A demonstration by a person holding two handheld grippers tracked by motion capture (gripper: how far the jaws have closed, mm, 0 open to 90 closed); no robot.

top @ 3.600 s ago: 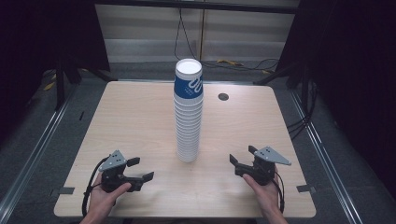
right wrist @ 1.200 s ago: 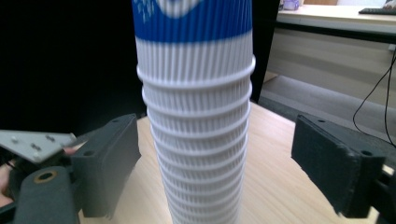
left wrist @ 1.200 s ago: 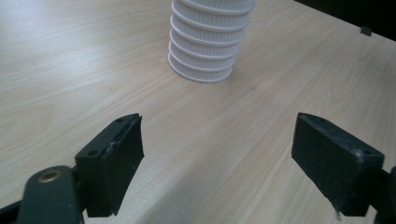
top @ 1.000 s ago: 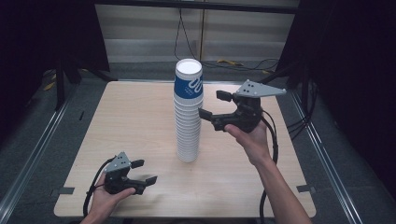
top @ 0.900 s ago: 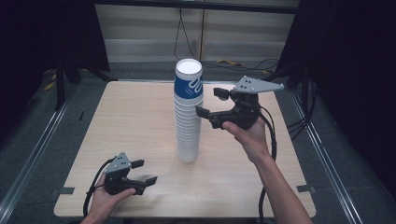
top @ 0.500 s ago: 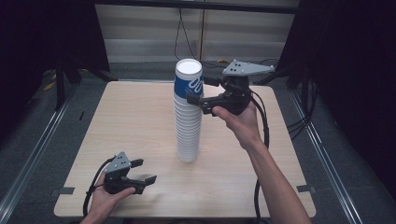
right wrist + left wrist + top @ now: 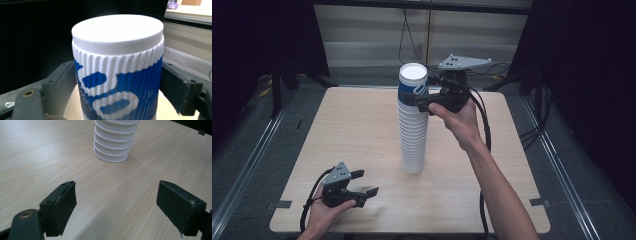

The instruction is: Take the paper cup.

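White ribbed paper cups, tall stack; blue-printed top cup sits between your right gripper's spread jaws. Your left gripper rests spread on the wooden table, stack base ahead.

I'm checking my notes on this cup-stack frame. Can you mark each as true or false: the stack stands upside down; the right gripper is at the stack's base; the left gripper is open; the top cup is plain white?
The cup stack stands upside down: true.
The right gripper is at the stack's base: false, it is up at the top cup.
The left gripper is open: true.
The top cup is plain white: false, it bears blue print.
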